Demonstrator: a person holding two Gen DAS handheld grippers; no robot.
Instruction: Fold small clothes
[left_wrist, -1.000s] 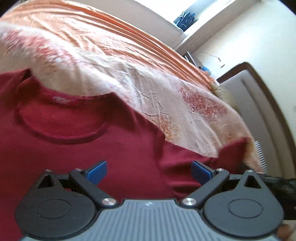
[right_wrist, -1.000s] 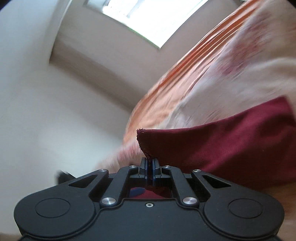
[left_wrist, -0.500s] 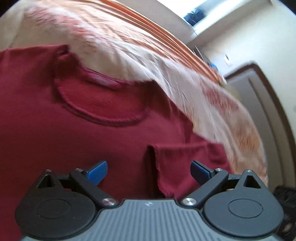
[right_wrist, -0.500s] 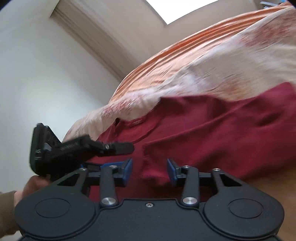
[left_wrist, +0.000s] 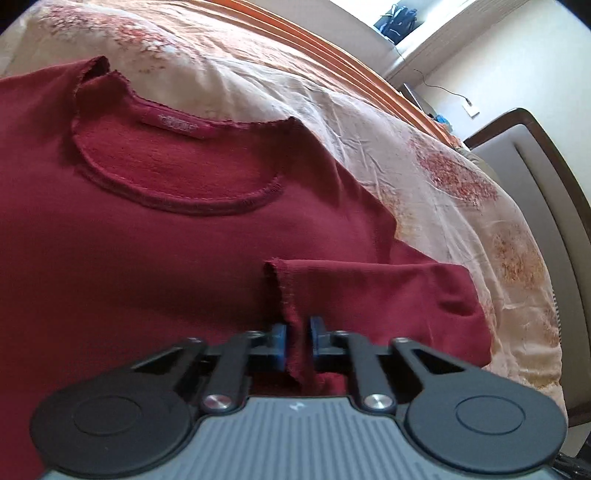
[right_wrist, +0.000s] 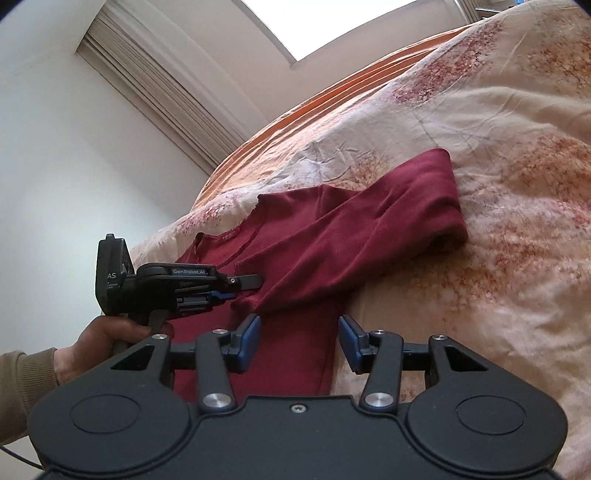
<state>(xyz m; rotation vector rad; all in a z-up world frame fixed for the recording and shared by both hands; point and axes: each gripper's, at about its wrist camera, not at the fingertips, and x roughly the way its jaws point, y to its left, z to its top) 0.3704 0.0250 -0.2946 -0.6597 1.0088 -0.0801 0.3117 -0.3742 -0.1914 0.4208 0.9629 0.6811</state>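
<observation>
We count one dark red shirt (left_wrist: 155, 266), two tools and one hand (right_wrist: 99, 339) in view. The shirt lies flat on the bed (left_wrist: 388, 122), over its cream floral bedspread, neckline (left_wrist: 177, 173) pointing toward the far orange-striped edge, so its long axis runs from us away across the bed. One sleeve (right_wrist: 354, 236) is folded inward across the chest, its cuff (left_wrist: 284, 291) lying near the middle of the body.

From the right wrist view, at the left, we see the hand holding the left tool (right_wrist: 236, 291), reaching in to the cuff. Our left tool (left_wrist: 295, 341) is nearly closed, its blue pads pinching the cuff edge. To the right, our right tool (right_wrist: 299, 341) gapes wide, released, hovering over the shirt's side edge and gripping nothing.
</observation>
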